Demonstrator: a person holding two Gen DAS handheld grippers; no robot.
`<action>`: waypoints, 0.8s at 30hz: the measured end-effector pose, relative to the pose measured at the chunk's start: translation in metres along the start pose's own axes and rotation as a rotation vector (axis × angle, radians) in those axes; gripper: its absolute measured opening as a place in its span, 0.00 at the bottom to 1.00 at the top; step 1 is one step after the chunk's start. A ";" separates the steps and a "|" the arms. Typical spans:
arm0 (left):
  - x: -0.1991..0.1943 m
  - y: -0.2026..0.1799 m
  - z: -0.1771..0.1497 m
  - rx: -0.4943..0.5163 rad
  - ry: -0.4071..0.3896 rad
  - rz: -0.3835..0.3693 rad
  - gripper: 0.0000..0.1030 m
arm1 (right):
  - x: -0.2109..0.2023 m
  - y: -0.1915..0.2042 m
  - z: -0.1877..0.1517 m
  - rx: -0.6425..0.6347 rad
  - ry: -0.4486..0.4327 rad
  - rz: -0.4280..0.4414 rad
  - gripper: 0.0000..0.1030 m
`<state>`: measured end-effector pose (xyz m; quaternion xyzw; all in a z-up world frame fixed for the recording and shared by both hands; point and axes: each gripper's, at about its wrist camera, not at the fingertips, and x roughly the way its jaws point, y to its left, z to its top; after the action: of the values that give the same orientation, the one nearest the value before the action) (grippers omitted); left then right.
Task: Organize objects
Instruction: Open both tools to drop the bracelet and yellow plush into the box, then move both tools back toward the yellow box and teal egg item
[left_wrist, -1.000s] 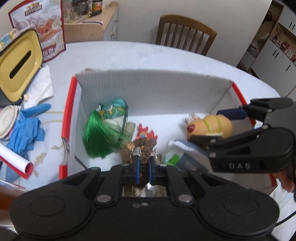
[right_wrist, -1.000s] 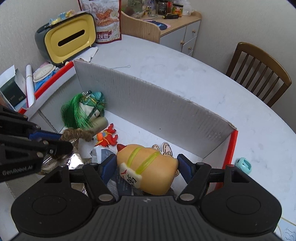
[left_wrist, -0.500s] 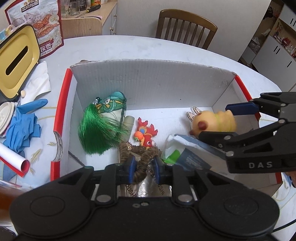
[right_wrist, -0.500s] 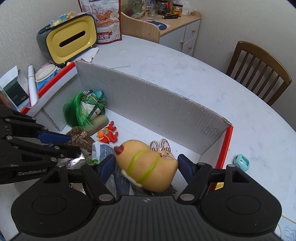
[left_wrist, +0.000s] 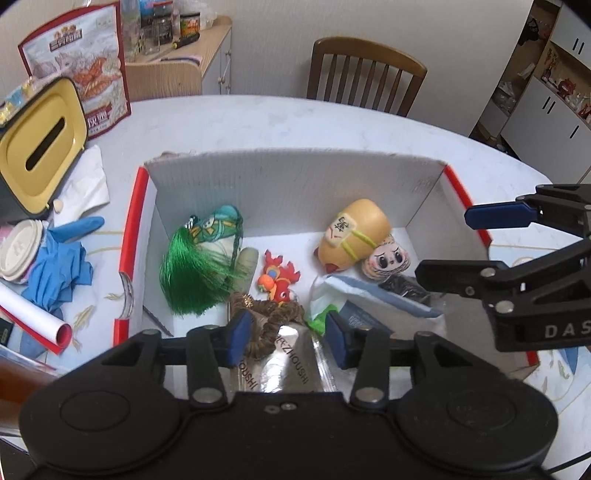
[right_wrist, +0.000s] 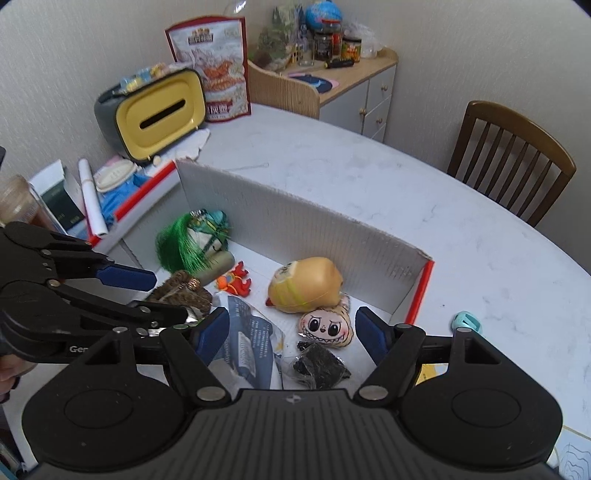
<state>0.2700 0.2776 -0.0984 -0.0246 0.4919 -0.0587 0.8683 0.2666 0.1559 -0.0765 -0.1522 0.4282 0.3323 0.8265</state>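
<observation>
- Left tongs and right tongs both spread wide, empty, over the cardboard box.
- Yellow toy lies inside; foil pack reads "ZHOUSHI".
- Only the right view shows the teal clip on the bench.

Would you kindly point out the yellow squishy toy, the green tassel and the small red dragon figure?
yellow squishy toy (right_wrist: 306, 282): right wrist view, middle of its rounded body.
green tassel (left_wrist: 192, 273): left wrist view, middle of the fringe.
small red dragon figure (left_wrist: 277, 278): left wrist view, its body.

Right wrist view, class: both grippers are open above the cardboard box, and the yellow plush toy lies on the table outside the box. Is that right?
Not quite. The right wrist view shows the yellow plush toy lying inside the cardboard box, against its back wall. Both the left gripper and right gripper are indeed open.
</observation>
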 end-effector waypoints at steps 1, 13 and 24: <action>-0.003 -0.002 0.000 0.003 -0.007 -0.001 0.45 | -0.005 -0.001 -0.001 0.004 -0.009 0.006 0.73; -0.034 -0.037 -0.001 0.036 -0.073 0.004 0.62 | -0.065 -0.021 -0.019 0.035 -0.093 0.036 0.73; -0.055 -0.089 -0.002 0.052 -0.124 0.002 0.75 | -0.107 -0.059 -0.048 0.069 -0.145 0.066 0.77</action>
<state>0.2332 0.1966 -0.0435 -0.0050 0.4354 -0.0690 0.8976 0.2335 0.0424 -0.0197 -0.0851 0.3832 0.3548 0.8485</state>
